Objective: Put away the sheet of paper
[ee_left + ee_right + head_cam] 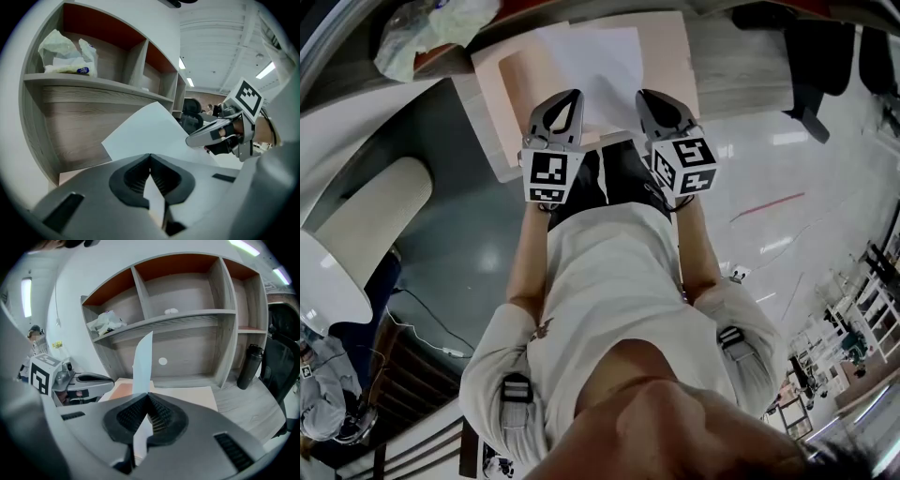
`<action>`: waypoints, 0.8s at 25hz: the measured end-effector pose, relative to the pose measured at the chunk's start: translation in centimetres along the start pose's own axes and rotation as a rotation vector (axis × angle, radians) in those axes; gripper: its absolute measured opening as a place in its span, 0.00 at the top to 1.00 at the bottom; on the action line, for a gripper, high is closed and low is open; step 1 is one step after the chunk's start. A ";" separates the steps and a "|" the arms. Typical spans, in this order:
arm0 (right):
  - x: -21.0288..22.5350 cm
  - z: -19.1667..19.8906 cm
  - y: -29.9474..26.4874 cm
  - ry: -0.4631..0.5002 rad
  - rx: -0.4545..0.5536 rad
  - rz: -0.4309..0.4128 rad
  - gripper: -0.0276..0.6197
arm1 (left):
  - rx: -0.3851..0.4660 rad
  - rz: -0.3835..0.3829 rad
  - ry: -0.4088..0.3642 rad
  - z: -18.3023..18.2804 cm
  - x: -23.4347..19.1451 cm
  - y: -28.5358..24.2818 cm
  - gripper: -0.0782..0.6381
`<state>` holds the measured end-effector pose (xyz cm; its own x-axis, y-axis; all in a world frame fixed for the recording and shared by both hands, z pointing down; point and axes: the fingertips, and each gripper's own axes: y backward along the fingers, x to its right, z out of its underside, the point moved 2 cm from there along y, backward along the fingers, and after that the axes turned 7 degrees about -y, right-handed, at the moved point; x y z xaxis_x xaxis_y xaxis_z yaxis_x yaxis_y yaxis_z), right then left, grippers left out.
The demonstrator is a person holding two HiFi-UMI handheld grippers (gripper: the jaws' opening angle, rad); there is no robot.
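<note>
White rect. paper sheet point(591, 66) lifted over pale-pink flat mat point(670, 56) on wood-grain surface point(741, 66). L claw point(565, 101) pinches sheet's 7 o'clock corner, R claw point(652, 101) pinches 5 o'clock corner. Wooden shelf unit point(187, 317) at 12 o'clock.

The person wears a pale shirt point(614, 281) and dark shorts point(619, 176); the grey left gripper point(573, 96) and right gripper point(644, 95) carry black-and-white marker cubes point(549, 178).

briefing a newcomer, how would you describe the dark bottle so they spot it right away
Find the wooden shelf unit at the back of the desk and go to its narrow right-hand bay. The dark bottle stands upright at its foot, the only tall, dark thing there.
</note>
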<state>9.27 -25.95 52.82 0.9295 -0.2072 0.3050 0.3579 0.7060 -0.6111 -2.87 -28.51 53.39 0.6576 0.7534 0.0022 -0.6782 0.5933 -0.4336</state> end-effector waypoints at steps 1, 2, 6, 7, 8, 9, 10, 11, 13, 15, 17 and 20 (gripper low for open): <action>0.5 0.2 -0.2 -0.003 -0.008 0.002 0.93 | -0.007 -0.001 0.003 0.1 0.1 -0.2 0.87; 1.0 0.4 -0.3 -0.006 -0.015 0.005 0.93 | -0.014 -0.002 0.005 0.2 0.2 -0.4 0.87; 3.0 1.0 -0.9 -0.016 -0.043 0.012 0.93 | -0.032 -0.008 0.009 0.2 0.6 -1.4 0.87; 3.4 1.1 -0.9 -0.018 -0.050 0.012 0.93 | -0.035 -0.009 0.011 0.2 0.7 -1.6 0.87; 3.8 1.2 -1.0 -0.021 -0.057 0.012 0.93 | -0.037 -0.011 0.012 0.1 0.8 -1.9 0.87; 4.2 1.4 -1.2 -0.024 -0.066 0.012 0.93 | -0.039 -0.012 0.014 0.1 0.8 -2.2 0.87; 4.6 1.7 -1.4 -0.027 -0.076 0.014 0.93 | -0.041 -0.013 0.017 0.2 0.9 -2.4 0.87; 4.9 2.0 -1.5 -0.030 -0.086 0.016 0.93 | -0.043 -0.013 0.018 0.3 0.9 -2.6 0.87; 5.4 2.7 -1.9 -0.037 -0.109 0.022 0.93 | -0.050 -0.010 0.021 0.4 1.0 -2.8 0.87; 6.1 3.4 -2.3 -0.037 -0.129 0.033 0.93 | -0.058 -0.006 0.020 0.5 1.2 -3.0 0.87; 7.0 4.1 -2.8 -0.041 -0.146 0.040 0.93 | -0.066 -0.004 0.019 0.6 1.5 -3.3 0.87; 8.2 5.0 -3.5 -0.055 -0.173 0.044 0.93 | -0.080 -0.004 0.026 0.8 2.0 -3.7 0.87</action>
<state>15.23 -26.72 61.15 0.9400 -0.1383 0.3119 0.3316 0.5853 -0.7399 0.65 -29.00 55.73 0.6691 0.7429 -0.0194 -0.6482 0.5706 -0.5042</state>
